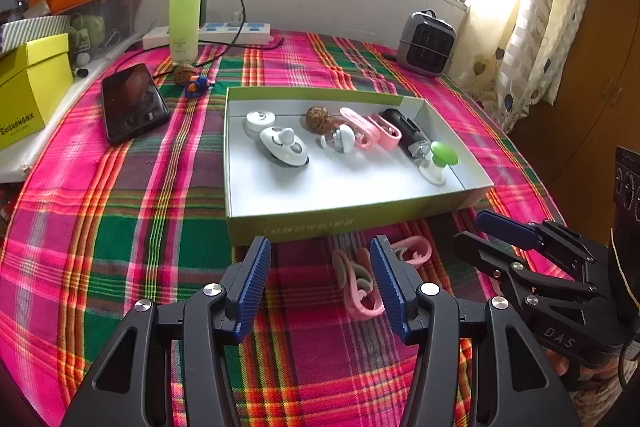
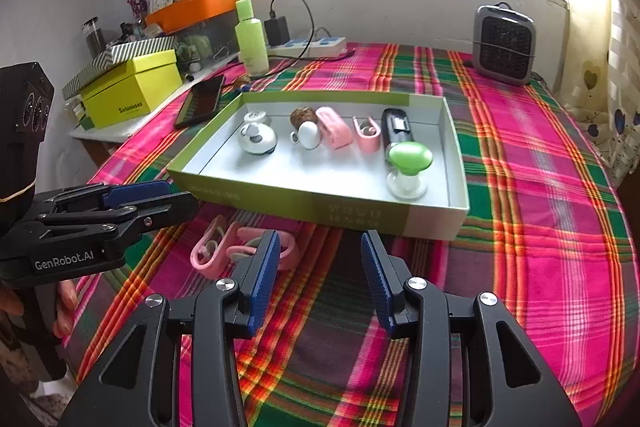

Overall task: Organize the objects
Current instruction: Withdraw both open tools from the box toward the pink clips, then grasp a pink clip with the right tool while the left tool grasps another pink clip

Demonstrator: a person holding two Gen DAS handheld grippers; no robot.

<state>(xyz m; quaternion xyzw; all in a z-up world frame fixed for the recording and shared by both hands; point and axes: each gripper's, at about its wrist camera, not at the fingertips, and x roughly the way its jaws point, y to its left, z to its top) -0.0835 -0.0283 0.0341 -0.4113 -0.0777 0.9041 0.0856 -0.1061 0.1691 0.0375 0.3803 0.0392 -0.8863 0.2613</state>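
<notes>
Two pink clips point(image 1: 362, 283) lie on the cloth just near of the tray point(image 1: 352, 223). Left gripper point(image 1: 320, 283) and right gripper point(image 2: 320, 275) both gape, empty. Clips look light, springy plastic (prob. slippery); pinch across the flat body.

black gripper point(image 1: 320, 283), ribbed blue pads point(image 1: 256, 283)

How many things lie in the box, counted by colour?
White things: 3
Pink clips: 2
Brown nut: 1
Black device: 1
Green knob: 1
Total: 8
</notes>
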